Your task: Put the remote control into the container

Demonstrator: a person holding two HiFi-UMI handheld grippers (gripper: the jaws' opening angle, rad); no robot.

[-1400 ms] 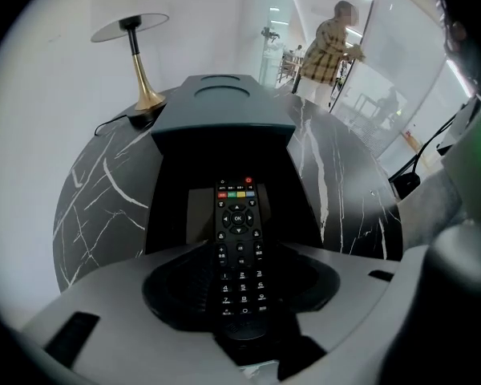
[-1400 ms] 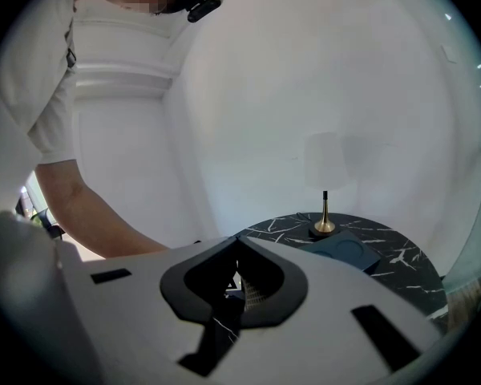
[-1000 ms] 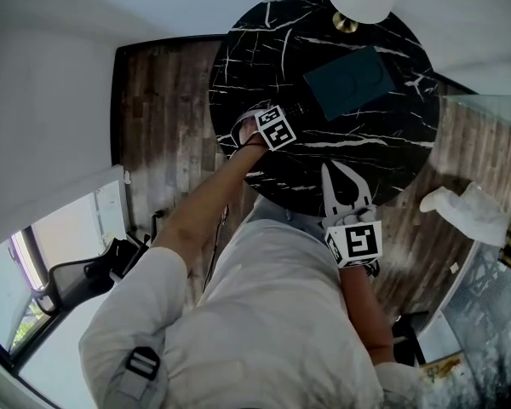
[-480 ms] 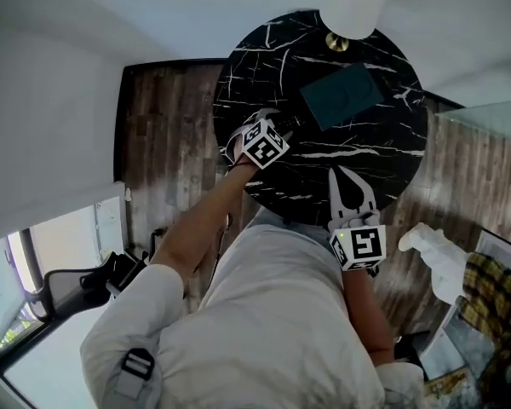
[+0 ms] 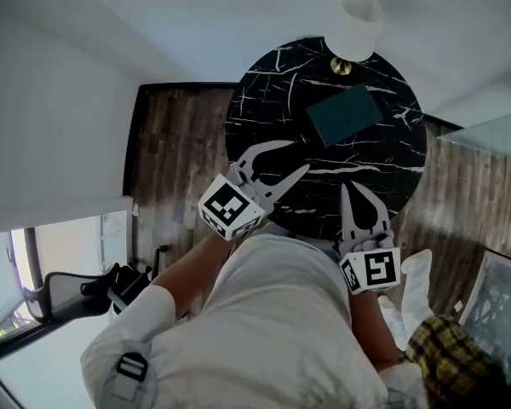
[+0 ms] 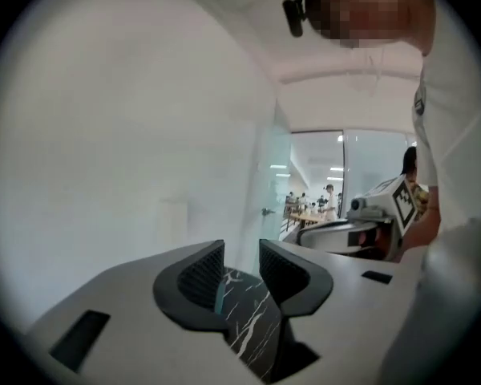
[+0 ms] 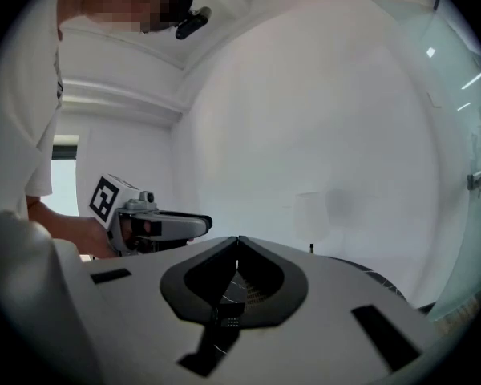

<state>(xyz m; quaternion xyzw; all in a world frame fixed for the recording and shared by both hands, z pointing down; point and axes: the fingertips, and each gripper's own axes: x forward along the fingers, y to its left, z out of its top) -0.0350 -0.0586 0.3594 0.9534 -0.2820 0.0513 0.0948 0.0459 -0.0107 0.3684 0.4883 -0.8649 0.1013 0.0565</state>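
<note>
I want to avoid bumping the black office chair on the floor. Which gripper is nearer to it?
Left. The left gripper hangs at the person's left, the side of the chair; the right gripper is beyond the body, farther away.

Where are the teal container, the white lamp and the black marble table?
teal container (image 5: 345,113): head view, middle of its top face.
white lamp (image 5: 358,25): head view, on its shade.
black marble table (image 5: 264,100): head view, bare top left of the container.
</note>
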